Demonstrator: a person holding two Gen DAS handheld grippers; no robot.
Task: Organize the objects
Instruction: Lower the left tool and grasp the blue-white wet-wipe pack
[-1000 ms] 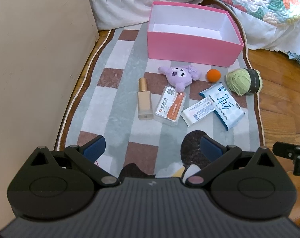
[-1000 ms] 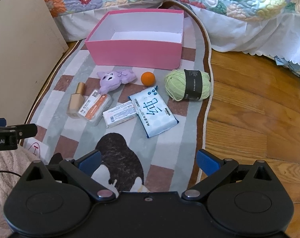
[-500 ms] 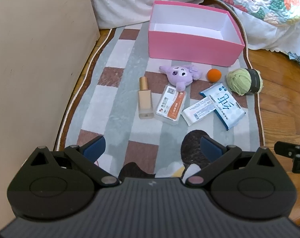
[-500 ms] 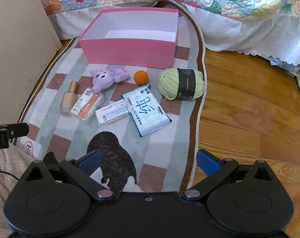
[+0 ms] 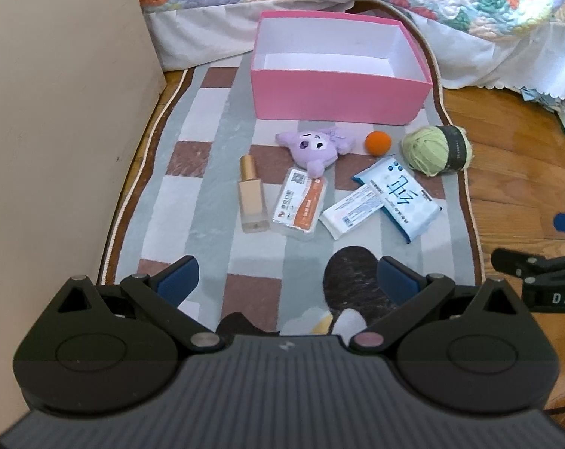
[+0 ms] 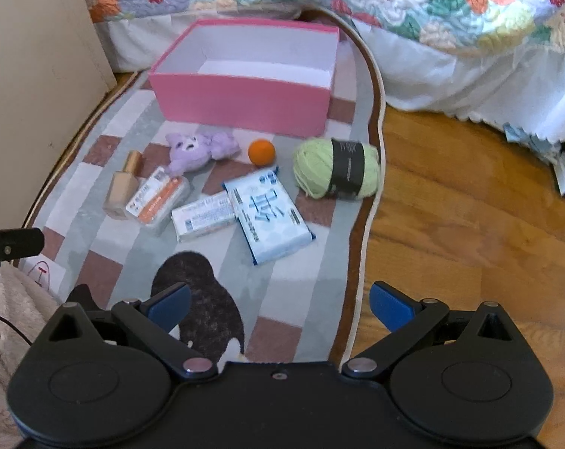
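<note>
While both grippers' fingers (image 5: 177,280) gape, seemingly empty pink box (image 5: 334,101), purple plush (image 5: 314,147) before it.

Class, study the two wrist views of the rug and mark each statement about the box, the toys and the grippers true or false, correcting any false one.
1. The pink box holds the orange ball. False: the box looks empty; the ball lies on the rug in front of it.
2. Both grippers are open and hold nothing. True: left gripper, right gripper.
3. The yarn is purple. False: it is green.
4. The plush lies between the bottle and the ball. True.
</note>
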